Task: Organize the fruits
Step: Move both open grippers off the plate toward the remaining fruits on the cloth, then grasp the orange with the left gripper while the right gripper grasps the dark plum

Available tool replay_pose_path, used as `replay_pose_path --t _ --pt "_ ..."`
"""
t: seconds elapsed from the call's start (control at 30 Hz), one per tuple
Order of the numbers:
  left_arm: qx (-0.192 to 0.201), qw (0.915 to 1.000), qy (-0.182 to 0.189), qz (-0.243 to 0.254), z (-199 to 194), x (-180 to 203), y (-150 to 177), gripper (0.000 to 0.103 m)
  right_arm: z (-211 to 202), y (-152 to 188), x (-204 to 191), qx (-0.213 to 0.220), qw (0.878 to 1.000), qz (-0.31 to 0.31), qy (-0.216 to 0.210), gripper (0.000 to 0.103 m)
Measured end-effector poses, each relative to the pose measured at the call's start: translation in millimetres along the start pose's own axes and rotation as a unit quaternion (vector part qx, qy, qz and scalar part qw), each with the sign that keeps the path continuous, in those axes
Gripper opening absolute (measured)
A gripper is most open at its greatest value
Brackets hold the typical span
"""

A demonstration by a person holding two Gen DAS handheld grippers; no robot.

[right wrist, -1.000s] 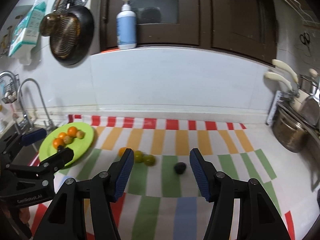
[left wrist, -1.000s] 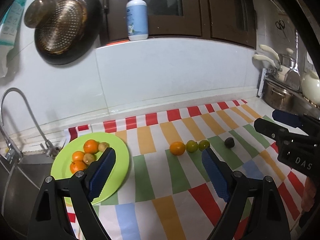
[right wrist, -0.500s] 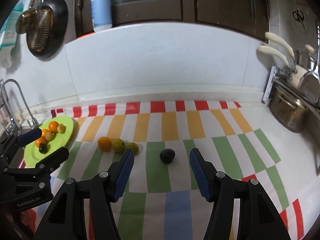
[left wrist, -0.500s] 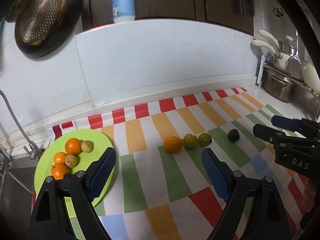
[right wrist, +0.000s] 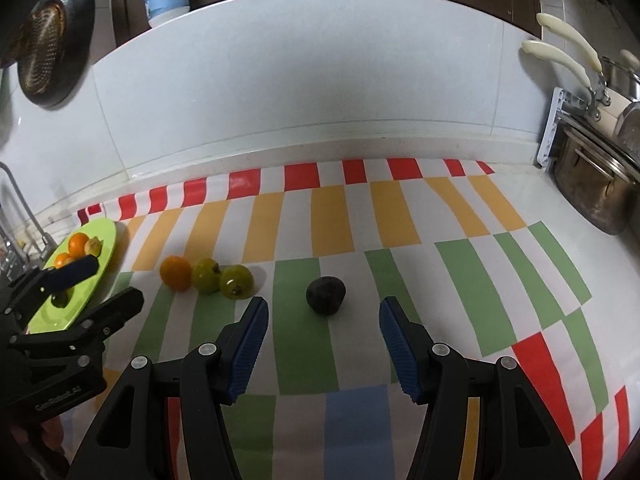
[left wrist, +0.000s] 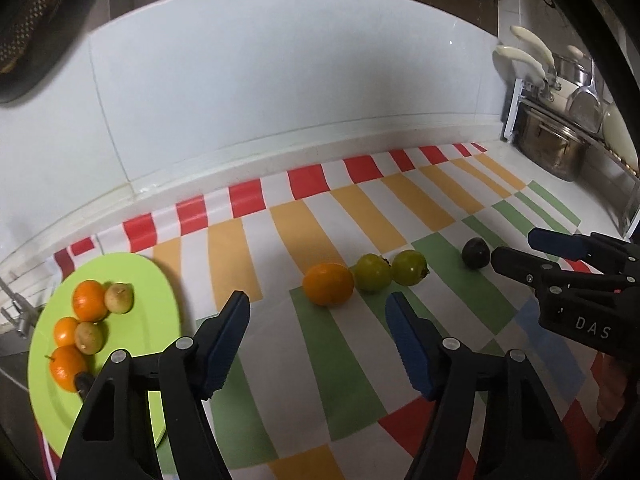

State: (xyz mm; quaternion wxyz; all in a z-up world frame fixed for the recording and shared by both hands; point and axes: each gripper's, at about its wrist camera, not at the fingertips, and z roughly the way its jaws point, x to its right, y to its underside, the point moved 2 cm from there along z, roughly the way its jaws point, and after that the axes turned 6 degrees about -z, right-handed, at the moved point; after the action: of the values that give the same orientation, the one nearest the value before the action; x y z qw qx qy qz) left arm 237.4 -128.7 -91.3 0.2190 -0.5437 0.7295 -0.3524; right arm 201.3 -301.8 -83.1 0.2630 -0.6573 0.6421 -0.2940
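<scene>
On the striped cloth lie an orange, two green fruits and a dark fruit in a row. A green plate at the left holds several oranges and small brown fruits. My left gripper is open and empty, just short of the orange. My right gripper is open and empty, just short of the dark fruit. The right wrist view also shows the orange, the green fruits and the plate.
A striped cloth covers the white counter. A metal pot and a rack of cookware stand at the right. A tap and sink edge lie left of the plate. A tiled wall runs behind.
Both grippers have moved forward and down towards the cloth. The fruits look larger and closer. Both stay open; nothing was taken hold of.
</scene>
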Motion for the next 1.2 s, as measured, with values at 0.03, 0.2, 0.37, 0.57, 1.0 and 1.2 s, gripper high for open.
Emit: replay_pose_path --t 0.03,0.2,0.37,0.57,1.0,1.2 --pt "-0.002 1.0 -0.001 0.0 2.8 -0.9 -0.9 0.067 3.3 -1.2 0.5 -0.005 1.0 0.0 0.002 0.059" --pt "-0.013 0.9999 -0.001 0.001 16.4 -3.7 -6.2 0.065 15.6 -4.1 0.6 -0.011 1.0 0.006 -0.007 0.058" --pt "-0.027 0.9996 0.002 0.007 29.2 -4.1 -8.8 0.06 25.2 -2.9 -0.1 -0.019 1.0 0.006 -0.007 0.054" --pt "-0.032 0.9992 0.018 0.014 36.3 -2.7 -10.3 0.05 35.0 -2.8 1.6 -0.029 0.999 0.011 -0.011 0.048" --pt "-0.046 0.9975 0.053 -0.005 48.0 -4.8 -13.2 0.036 45.9 -5.6 2.4 -0.043 0.999 0.004 -0.012 0.038" --pt "-0.043 0.9978 0.05 -0.002 46.5 -4.7 -12.9 0.035 47.4 -5.8 3.1 -0.043 0.999 -0.001 -0.006 0.028"
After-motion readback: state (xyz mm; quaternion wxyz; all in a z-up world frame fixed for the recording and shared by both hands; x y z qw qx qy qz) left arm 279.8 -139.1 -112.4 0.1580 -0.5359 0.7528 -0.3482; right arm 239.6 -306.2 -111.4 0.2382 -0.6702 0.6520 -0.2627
